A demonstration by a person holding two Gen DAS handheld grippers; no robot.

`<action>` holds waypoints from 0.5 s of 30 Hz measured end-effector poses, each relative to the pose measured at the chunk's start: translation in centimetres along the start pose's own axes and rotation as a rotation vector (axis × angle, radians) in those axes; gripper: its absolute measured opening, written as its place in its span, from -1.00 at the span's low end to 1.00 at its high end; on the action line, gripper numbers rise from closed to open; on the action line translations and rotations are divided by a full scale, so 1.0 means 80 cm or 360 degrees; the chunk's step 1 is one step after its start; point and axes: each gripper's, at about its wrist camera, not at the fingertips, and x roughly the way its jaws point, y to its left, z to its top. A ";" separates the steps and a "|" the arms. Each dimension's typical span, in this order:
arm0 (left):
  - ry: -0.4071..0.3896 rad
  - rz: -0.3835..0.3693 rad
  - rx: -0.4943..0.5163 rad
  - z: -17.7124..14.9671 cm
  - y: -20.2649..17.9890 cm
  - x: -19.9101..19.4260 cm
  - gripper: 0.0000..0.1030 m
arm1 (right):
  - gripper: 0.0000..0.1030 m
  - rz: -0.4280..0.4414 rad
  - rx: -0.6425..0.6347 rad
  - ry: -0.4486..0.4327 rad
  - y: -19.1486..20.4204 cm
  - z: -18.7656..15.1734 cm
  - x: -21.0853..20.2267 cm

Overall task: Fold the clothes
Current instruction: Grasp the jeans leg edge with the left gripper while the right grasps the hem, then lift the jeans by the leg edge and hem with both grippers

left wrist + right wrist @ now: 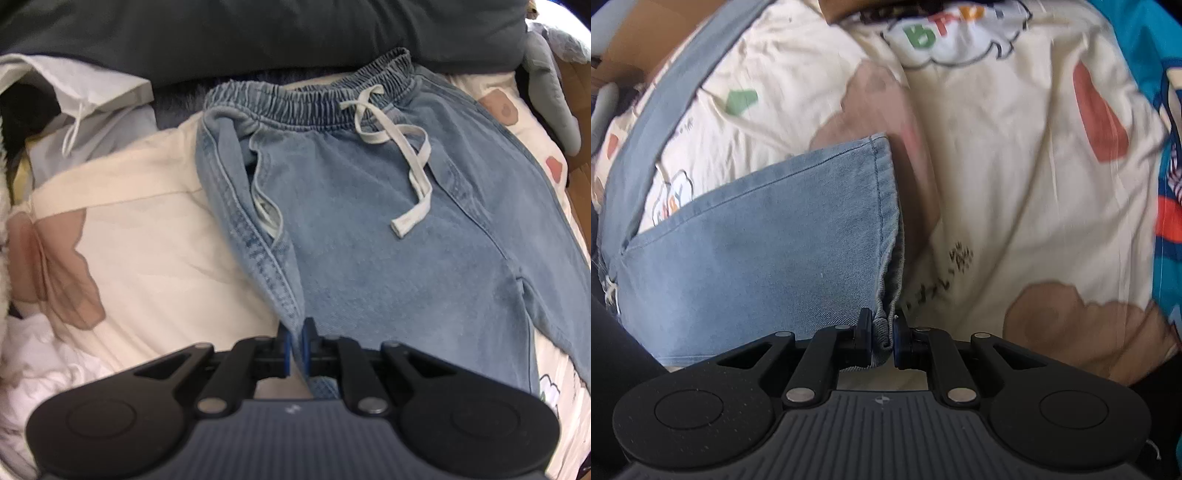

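A: Where do the jeans lie?
B: Spread on the printed quilt.
A: And the fingers?
B: The left gripper pinches a side seam, the right gripper a leg hem, both closed on denim, likely for folding.

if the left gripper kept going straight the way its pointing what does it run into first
The left gripper, shut on the jeans, would likely slide up their side seam toward the hip pocket; depth is unclear.

jeans | light-blue denim, elastic waist, white drawstring | spread flat on bedding
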 end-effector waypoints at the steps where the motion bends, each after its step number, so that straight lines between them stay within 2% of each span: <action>1: -0.0003 0.0000 0.0003 0.001 0.000 -0.002 -0.86 | -0.82 -0.0006 -0.0002 0.0013 -0.001 -0.003 0.002; 5: -0.0001 0.0000 0.0023 0.003 0.002 -0.004 -0.86 | -0.82 -0.0037 -0.0016 0.0069 -0.002 -0.016 0.010; 8: 0.0052 0.0022 0.0007 -0.001 0.006 0.013 -0.85 | -0.82 -0.0074 -0.0026 0.0093 -0.003 -0.022 0.018; 11: 0.0127 0.0099 -0.0032 -0.004 0.006 0.035 -0.74 | -0.82 -0.0121 -0.0011 0.0110 -0.007 -0.021 0.033; 15: 0.0112 0.0149 -0.0069 0.002 0.007 0.041 -0.61 | -0.82 -0.0166 -0.0028 0.0144 -0.004 -0.022 0.051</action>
